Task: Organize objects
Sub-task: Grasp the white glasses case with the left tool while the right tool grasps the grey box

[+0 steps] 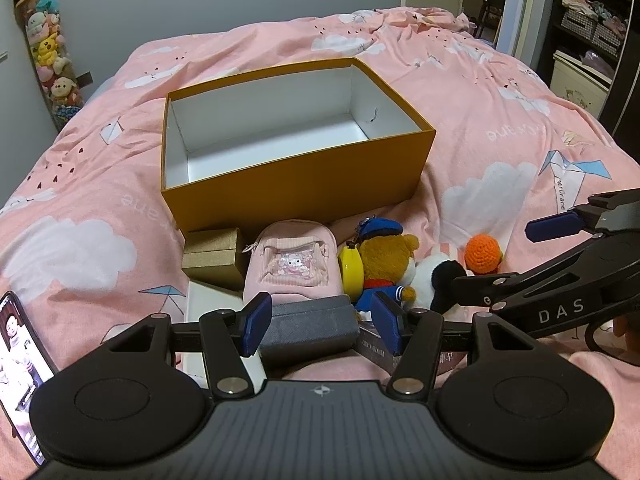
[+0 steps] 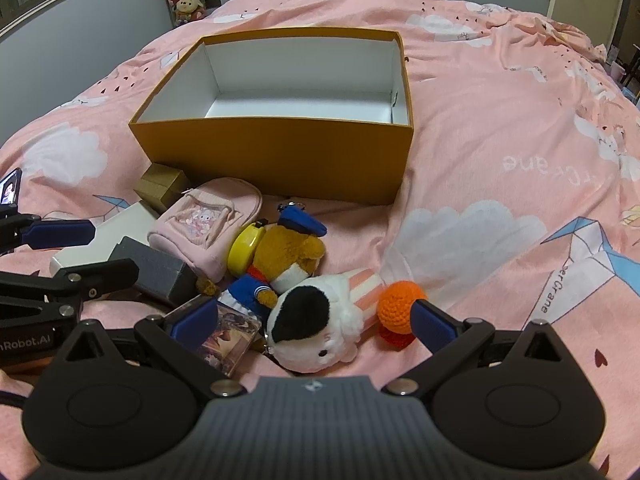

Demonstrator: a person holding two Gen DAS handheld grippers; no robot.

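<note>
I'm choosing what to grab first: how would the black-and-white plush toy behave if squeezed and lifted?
The black-and-white plush toy looks fluffy and stuffed, so it would probably squash under the pads and feel light. Its rounded body may roll if nudged. It lies against the bear plush, so lifting it could shift that.

A home bedroom: a bed (image 1: 460,92) under a pink duvet printed with clouds and paper cranes, a hanging column of plush toys (image 1: 48,52) on the wall, and shelves of folded clothes (image 1: 592,20) past its far corner.
</note>
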